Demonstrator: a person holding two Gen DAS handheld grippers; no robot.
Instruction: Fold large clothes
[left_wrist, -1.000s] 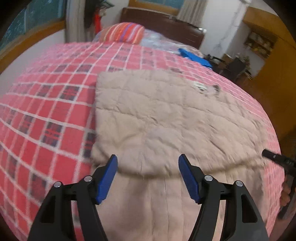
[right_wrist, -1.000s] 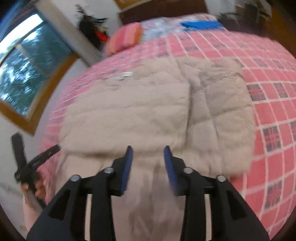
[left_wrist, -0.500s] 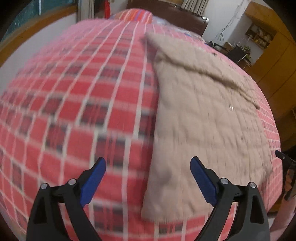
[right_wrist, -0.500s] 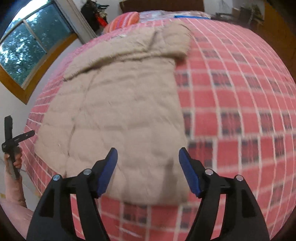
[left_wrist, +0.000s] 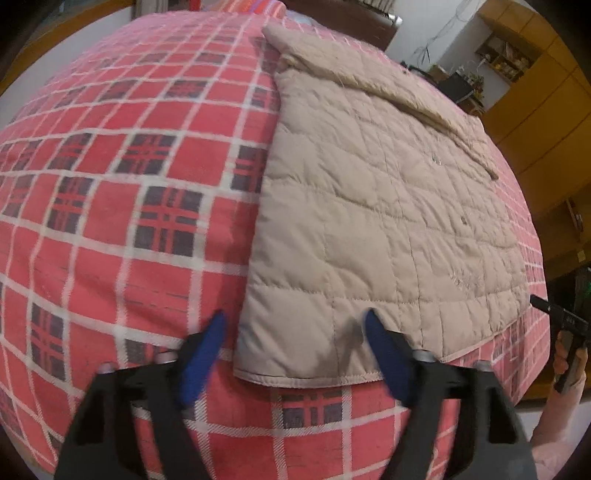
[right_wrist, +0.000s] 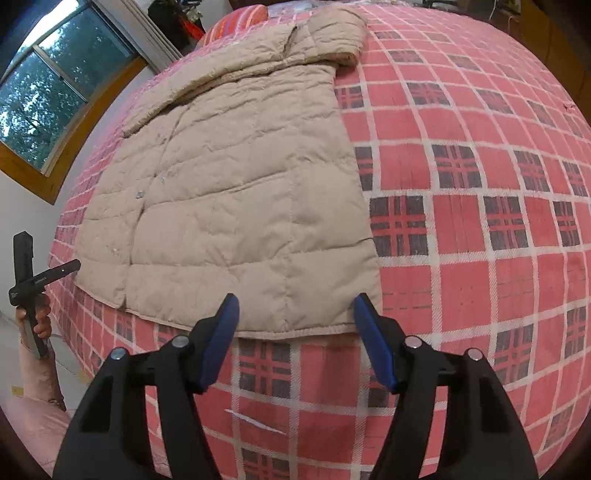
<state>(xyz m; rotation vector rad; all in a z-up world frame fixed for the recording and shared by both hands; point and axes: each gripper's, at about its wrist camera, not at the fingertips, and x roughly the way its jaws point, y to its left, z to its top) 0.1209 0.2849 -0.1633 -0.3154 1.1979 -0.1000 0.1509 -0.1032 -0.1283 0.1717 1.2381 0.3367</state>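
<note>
Both grippers are spread wide with nothing between the blue pads. Left gripper (left_wrist: 293, 349) straddles the near left corner of the beige quilted coat (left_wrist: 369, 206), right gripper (right_wrist: 295, 332) sits at the near right corner (right_wrist: 258, 206); can't tell if either is touching it. Coat is puffy, stitched in squares, lying flat and long on the bed's red plaid blanket (left_wrist: 129, 184), a soft woven check. Only the right view catches the window (right_wrist: 48, 85) and a striped pillow (right_wrist: 236, 22) past the collar. Left view shows yellow wooden cabinets (left_wrist: 546, 122) instead.
</note>
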